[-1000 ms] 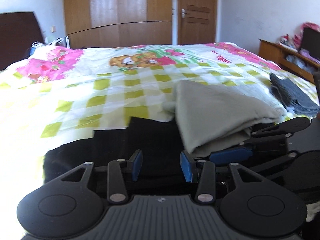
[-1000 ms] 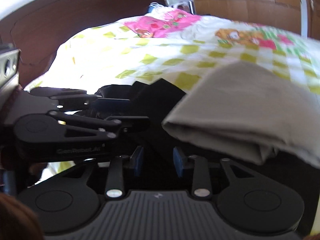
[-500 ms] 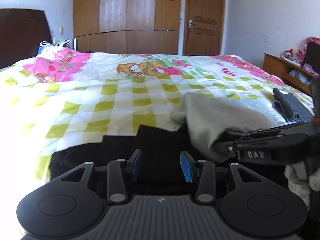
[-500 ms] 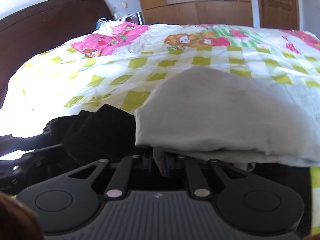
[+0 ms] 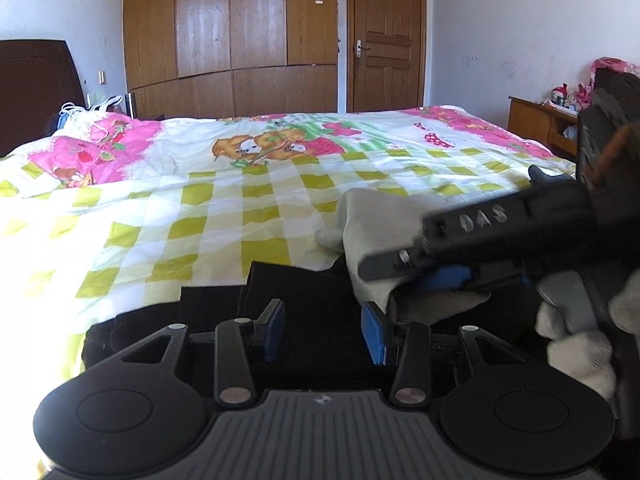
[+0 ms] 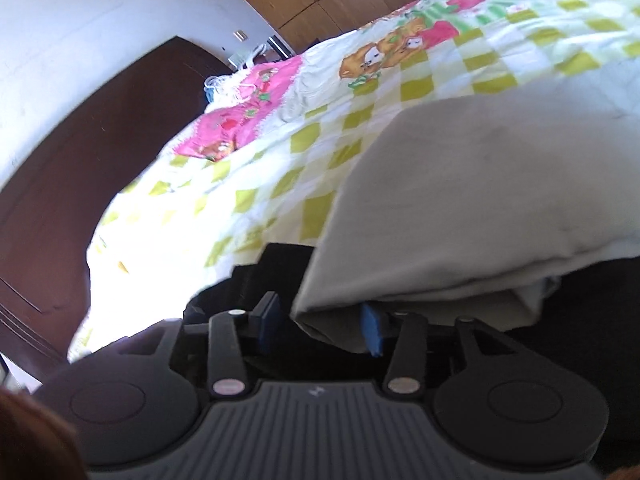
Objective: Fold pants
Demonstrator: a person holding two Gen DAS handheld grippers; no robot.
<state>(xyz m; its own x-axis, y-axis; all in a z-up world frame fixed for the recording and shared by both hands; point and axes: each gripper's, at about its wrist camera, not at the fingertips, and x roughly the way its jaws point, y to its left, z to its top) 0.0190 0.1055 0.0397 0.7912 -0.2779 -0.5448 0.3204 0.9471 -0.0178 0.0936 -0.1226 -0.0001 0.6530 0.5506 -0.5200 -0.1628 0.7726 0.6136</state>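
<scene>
Folded light grey pants [image 5: 376, 224] lie on the bed, partly on top of a black garment [image 5: 304, 300] at the near edge. My left gripper [image 5: 322, 332] is open and empty, low over the black garment, just left of the grey pants. My right gripper [image 6: 320, 328] is open, its jaws astride the near folded edge of the grey pants [image 6: 480, 208]. In the left wrist view the right gripper [image 5: 440, 276] comes in from the right at the edge of the grey pants.
The bed [image 5: 200, 208] carries a yellow-checked, pink-flowered cover. A dark headboard [image 6: 80, 168] stands at the left. A wooden wardrobe [image 5: 232, 36] and door [image 5: 384, 36] are behind. A wooden side table [image 5: 540, 124] with clutter is at the right.
My right gripper was shut on the grey pants' edge half a second ago and has now opened and tilted. The left gripper stayed open and rose slightly.
</scene>
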